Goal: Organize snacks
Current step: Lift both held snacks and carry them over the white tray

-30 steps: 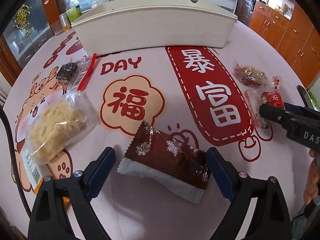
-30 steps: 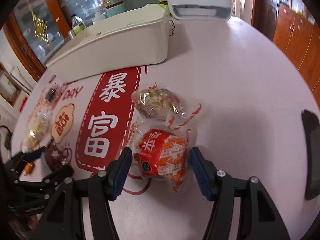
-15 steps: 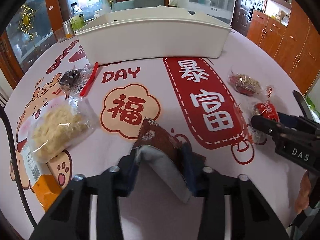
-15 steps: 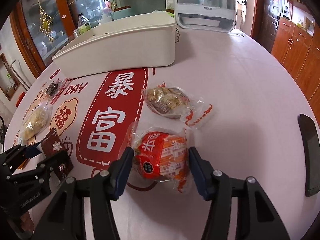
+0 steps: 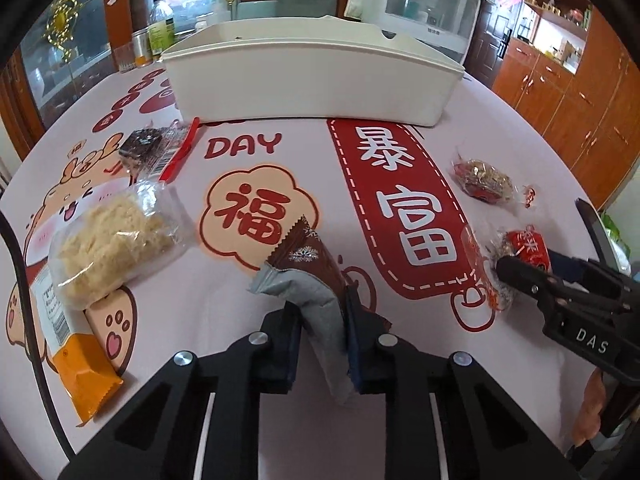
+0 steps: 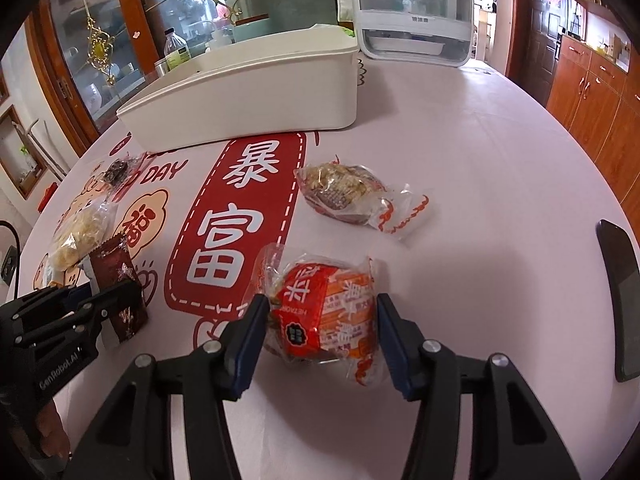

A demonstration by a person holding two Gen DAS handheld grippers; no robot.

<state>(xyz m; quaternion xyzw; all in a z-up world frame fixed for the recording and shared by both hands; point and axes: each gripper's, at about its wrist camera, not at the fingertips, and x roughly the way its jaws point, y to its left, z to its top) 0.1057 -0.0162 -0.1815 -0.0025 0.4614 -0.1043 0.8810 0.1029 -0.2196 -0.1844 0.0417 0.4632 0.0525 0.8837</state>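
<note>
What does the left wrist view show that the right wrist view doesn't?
Only the left wrist view shows the orange packet under the noodle bag. Only the right wrist view shows the phone lying flat. Both show the white bin, the left tool shut on the brown packet, and the red packet.

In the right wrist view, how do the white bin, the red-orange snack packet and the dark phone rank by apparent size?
1. white bin
2. red-orange snack packet, though nearness to the camera enlarges it
3. dark phone, partly cut by the edge, so this rank is unsure
</note>
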